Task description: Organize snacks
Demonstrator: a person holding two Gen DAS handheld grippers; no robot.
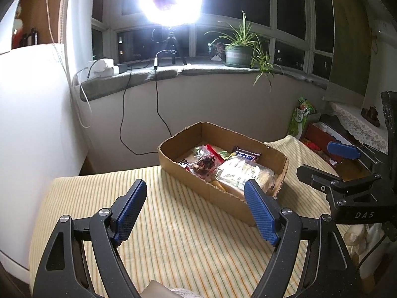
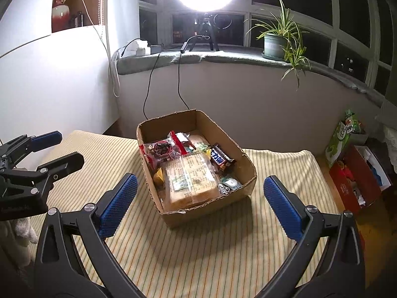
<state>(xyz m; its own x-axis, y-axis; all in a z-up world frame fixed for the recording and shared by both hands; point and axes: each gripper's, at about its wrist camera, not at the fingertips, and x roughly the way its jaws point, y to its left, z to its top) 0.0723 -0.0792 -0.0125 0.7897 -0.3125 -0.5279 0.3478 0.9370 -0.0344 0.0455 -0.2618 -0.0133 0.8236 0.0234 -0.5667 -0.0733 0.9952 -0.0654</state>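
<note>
Both hands hover over the striped surface (image 2: 198, 253), nothing held. My left gripper (image 1: 196, 213) is spread with only cloth showing between its pads; my right gripper (image 2: 198, 206) is spread wide and empty too. Just beyond, mid-surface, sits the cardboard box (image 2: 248, 191), snacks already inside: the big bread pack (image 2: 191, 178) at the near end, a clear bag of nuts (image 2: 161, 149) far left, a chocolate bar (image 2: 219, 157) to the right. I see nothing loose outside, so I judge packing nearly done. If tidying, reach in from above, clear of the flimsy walls.
</note>
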